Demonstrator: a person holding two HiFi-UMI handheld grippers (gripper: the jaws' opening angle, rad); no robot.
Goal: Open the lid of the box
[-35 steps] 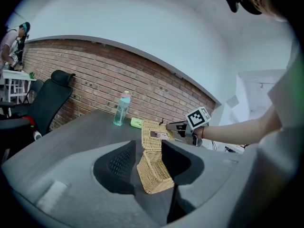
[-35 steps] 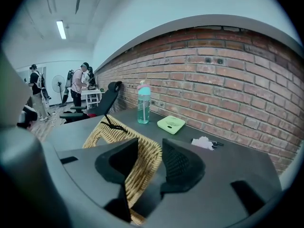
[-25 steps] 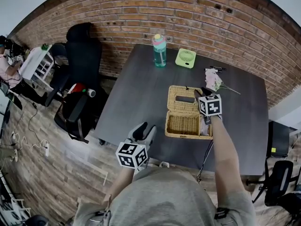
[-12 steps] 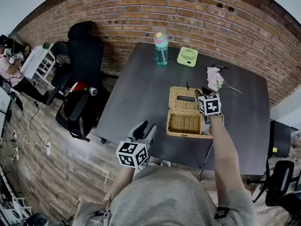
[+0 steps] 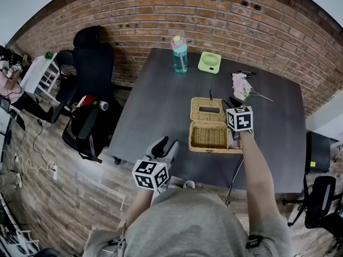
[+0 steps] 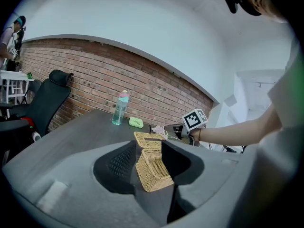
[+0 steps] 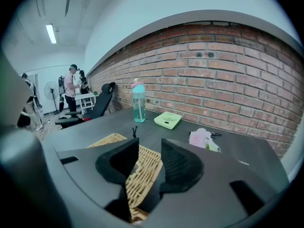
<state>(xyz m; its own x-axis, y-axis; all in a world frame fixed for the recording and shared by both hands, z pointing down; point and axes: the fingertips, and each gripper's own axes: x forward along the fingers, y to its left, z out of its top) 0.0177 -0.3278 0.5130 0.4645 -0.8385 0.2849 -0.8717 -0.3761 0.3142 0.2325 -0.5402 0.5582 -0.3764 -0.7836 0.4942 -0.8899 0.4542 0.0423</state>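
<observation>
1. Head view: dark table point(image 5: 155, 106) against a brick wall. Wicker box point(image 5: 210, 137) sits nr the table's near edge, right of middle.
2. Lid point(image 5: 199, 114) is open, lying back flat on the table behind the box, twd the far edge; dark slot in its middle.
3. Right gripper point(image 5: 231, 104) is over the lid's right end, marker cube above the box's right rim. Contact can't be told from here.
4. Left gripper point(image 5: 165, 145) is at the table's near edge, left of the box and well apart from it.
5. Bottle point(image 5: 179, 54) and green fan point(image 5: 209, 62) stand at the far edge; pink flowers point(image 5: 242, 87) lie twd the far right corner. Black chair point(image 5: 96, 63) is off the table's left side.
6. Left gripper view: jaws spread, nothing in them. Box and lid show far off thru the gap; the right gripper's cube w/ forearm is at the box's right.
7. Right gripper view: jaws apart, released, pads pressing on nothing. Wicker of the lid point(image 7: 145, 163) shows below and between them, small dark tab at its far edge.
8. Same view: bottle, fan and flowers beyond twd the far edge; people point(image 7: 71, 87) stand far left in the room.
</observation>
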